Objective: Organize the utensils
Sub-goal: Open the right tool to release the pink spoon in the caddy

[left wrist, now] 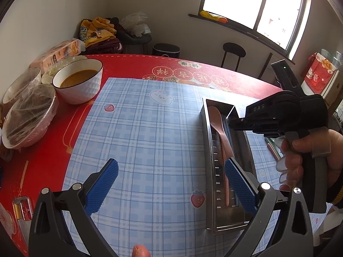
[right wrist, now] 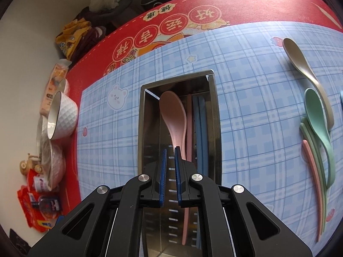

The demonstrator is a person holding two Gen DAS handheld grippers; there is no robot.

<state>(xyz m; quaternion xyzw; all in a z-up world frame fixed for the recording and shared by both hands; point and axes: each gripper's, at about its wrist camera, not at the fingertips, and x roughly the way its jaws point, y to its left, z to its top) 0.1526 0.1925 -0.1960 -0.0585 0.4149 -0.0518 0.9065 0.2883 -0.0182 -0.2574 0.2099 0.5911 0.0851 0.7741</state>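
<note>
Right wrist view takes in the red printed table cover [right wrist: 246,2] under a pale blue checked mat [right wrist: 246,98], with a long stainless steel utensil box [right wrist: 215,115] lying open on the mat's middle. Inside the box a pink plastic spoon [right wrist: 173,115] lies on the left, bowl at the far end, with a pink chopstick [right wrist: 189,128] and blue chopsticks [right wrist: 200,128] to its right. Well to the right on the mat lie a beige spoon [right wrist: 300,62], a green spoon [right wrist: 315,109] overlapping its handle, green chopsticks [right wrist: 317,156] and another pink chopstick [right wrist: 312,177]. At the left edge sits a white textured bowl [right wrist: 64,117].

Above the box's near part, the right gripper [right wrist: 169,152] has its blue pads pressed almost together with only a thin slit between them; the pink spoon's handle passes just beside the right pad, and nothing is visibly pinched.

From the left wrist view, the left gripper [left wrist: 171,165] is spread wide and empty over the mat, its right pad [left wrist: 238,182] overlapping the box's near end. The white bowl holds brown liquid, beside film-covered bowls [left wrist: 27,117]. A hand [left wrist: 308,156] grips the right tool's handle.
</note>
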